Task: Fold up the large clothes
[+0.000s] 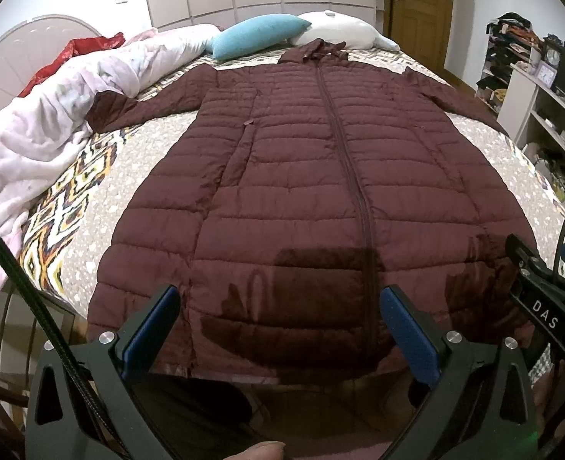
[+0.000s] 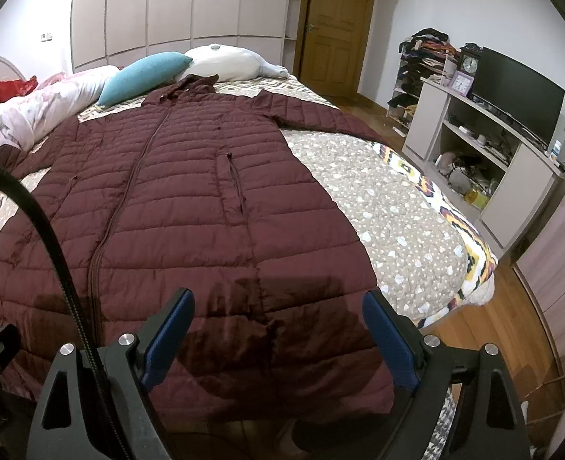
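A long maroon quilted coat [image 1: 305, 176] lies flat, zipped, front up on the bed, collar far, hem at the near edge, sleeves spread to both sides. It also shows in the right wrist view [image 2: 190, 207]. My left gripper [image 1: 280, 299] is open and empty, hovering above the hem left of the zipper. My right gripper [image 2: 278, 303] is open and empty above the hem's right part; its body shows in the left wrist view [image 1: 543, 303].
A patterned bedspread [image 2: 390, 207] covers the bed. A crumpled pale quilt [image 1: 45, 122] lies along the left, a teal pillow [image 1: 255, 34] and a white pillow [image 1: 340, 30] at the head. A TV cabinet [image 2: 489, 161] stands right. Wooden floor [image 2: 489, 329] lies beyond the bed corner.
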{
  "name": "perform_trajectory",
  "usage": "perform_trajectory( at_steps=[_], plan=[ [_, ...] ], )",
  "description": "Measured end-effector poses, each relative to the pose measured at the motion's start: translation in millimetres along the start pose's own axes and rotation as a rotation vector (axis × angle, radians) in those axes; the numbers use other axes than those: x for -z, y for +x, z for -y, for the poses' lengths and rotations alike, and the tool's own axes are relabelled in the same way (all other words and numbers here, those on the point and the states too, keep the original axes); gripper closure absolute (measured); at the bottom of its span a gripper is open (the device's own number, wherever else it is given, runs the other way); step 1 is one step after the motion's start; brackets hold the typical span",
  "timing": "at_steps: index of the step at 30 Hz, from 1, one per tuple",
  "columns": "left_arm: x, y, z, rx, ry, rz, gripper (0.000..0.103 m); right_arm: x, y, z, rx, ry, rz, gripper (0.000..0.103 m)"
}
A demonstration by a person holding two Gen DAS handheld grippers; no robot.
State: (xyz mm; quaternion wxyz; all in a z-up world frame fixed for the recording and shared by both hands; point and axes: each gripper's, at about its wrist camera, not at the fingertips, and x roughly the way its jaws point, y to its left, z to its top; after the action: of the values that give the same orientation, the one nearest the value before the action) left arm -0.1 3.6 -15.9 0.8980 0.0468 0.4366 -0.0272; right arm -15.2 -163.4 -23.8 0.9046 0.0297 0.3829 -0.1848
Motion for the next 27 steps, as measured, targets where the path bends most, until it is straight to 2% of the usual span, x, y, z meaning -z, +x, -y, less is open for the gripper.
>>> perform_trajectory(
  at_steps=[17,27],
  plan=[
    [-9.4,16.3,-12.1,-0.012,-0.045,-0.055,0.0,7.4,2.5,-0.2,-0.009,-0.01,-0.017,0.011],
    [-16.0,64.9,-28.6,-0.078,-0.061,-0.116,0.0,12.9,15.0,0.5,-0.011,-0.018,-0.053,0.011]
  ],
)
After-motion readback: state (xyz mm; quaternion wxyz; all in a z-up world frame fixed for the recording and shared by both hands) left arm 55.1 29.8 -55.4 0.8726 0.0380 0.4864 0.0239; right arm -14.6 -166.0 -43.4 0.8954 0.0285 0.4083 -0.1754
